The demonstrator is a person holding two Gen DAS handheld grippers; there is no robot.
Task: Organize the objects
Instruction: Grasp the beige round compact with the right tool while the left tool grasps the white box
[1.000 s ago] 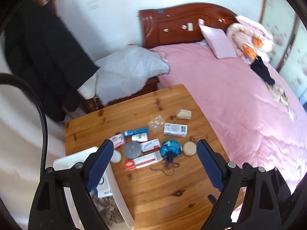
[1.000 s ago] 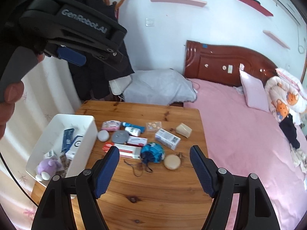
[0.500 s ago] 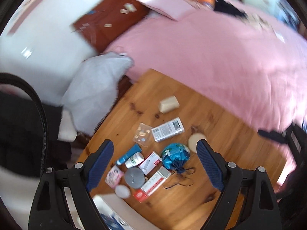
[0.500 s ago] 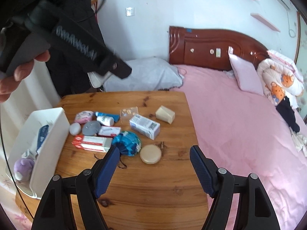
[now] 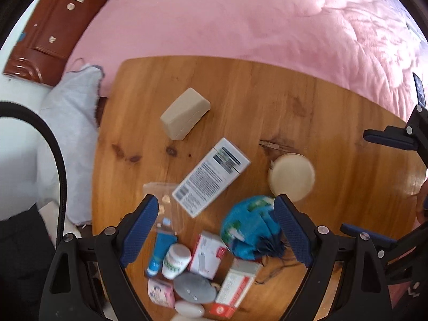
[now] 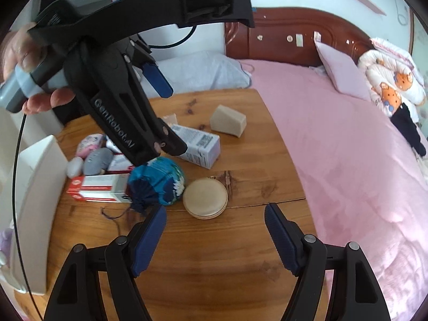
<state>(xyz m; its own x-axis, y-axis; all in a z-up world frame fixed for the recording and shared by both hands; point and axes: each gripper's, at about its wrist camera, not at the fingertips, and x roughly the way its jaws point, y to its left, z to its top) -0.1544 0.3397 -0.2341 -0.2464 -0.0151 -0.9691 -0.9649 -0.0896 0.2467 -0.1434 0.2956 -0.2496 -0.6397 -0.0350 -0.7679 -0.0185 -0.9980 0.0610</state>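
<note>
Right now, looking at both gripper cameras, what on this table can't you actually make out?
- White bin: right wrist view cuts it at the left edge, so its contents are mostly hidden.
- Small items behind the left gripper: its fingers cover them in the right wrist view.
- White box: print blurred, unreadable.
- Red and white box: left wrist view's bottom edge crops it.

Varnished wood, soft cloth, printed card and matt plastic

The desk (image 6: 240, 254) is knotty pine under a glossy varnish; the headboard (image 6: 294, 40) is darker, shinier wood. The bedspread (image 6: 347, 160) looks like soft, quilted pink cloth. The blue pouch (image 6: 157, 182) is patterned fabric with a cord. The white carton (image 5: 211, 184) and red-and-white box (image 6: 99, 187) are smooth printed card. The round case (image 6: 205, 197) looks matt cream. Both tongs, left (image 5: 215, 230) and right (image 6: 215, 240), are matt black plastic with ribbed blue pads (image 6: 278, 238).
</note>
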